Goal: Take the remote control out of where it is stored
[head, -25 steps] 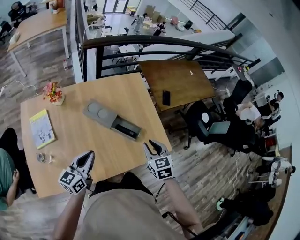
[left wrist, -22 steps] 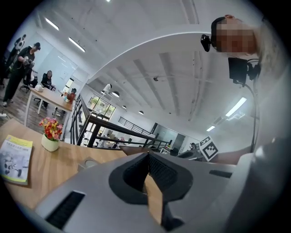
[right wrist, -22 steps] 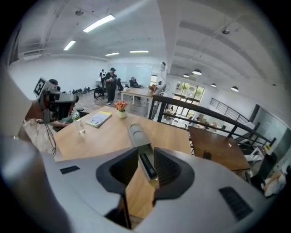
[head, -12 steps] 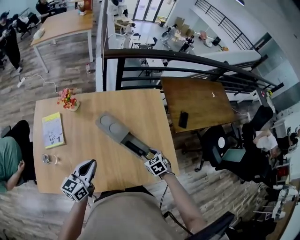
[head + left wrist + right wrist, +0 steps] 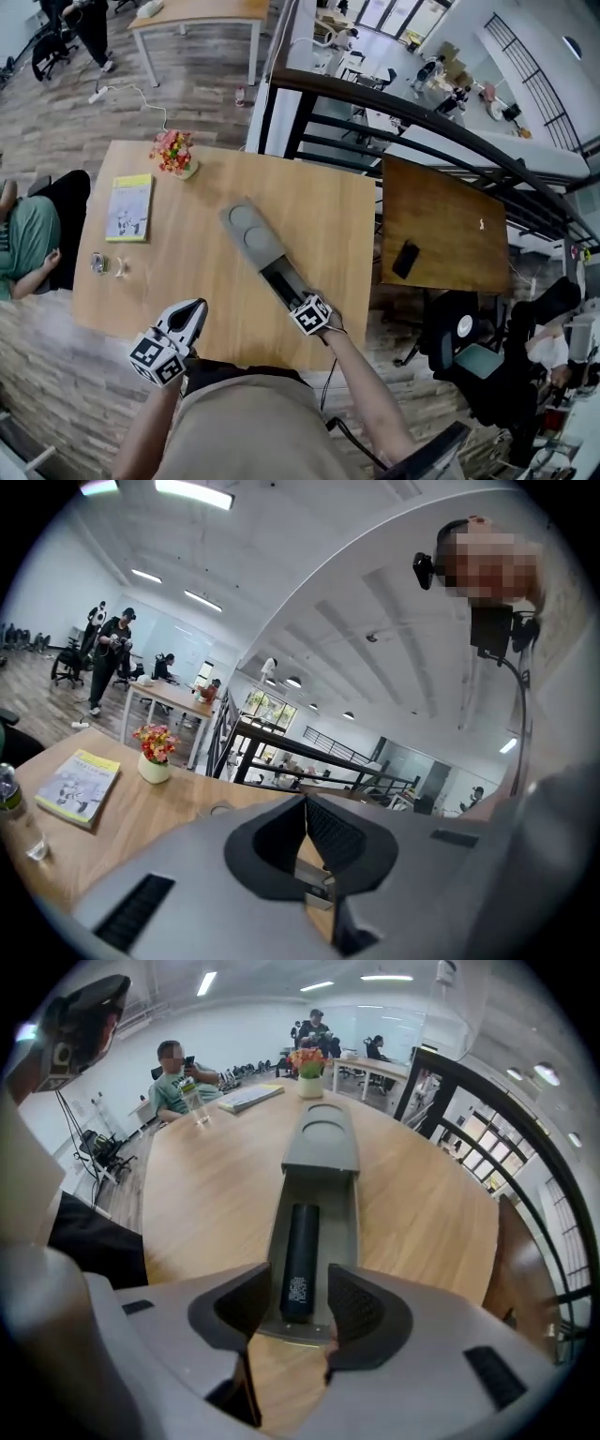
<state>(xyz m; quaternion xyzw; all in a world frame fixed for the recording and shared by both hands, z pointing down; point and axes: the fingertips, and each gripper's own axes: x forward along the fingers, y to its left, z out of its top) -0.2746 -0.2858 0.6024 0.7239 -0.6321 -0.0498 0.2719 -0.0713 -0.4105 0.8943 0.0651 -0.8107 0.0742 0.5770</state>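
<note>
Remote control (image 5: 300,1255): slim matte-black rounded bar, lying lengthwise in the open trough of a long grey case (image 5: 319,1138) with a flat two-dimpled lid, on a smooth wooden surface (image 5: 197,1194). Right tool (image 5: 298,1302): ribbed jaws, just opening, are standing partly apart, flanking the bar's near end without pressing. Left tool (image 5: 305,810): jaws are meeting, holding nothing.

Wood-plank floor (image 5: 56,112), black railing (image 5: 422,114), dark wooden table (image 5: 441,225), ceiling strip lights (image 5: 192,491).

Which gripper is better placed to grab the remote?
The right gripper: its jaws, just opened, straddle the near end of the remote control in the open grey case. The left gripper hangs shut at the table edge, away from it.
</note>
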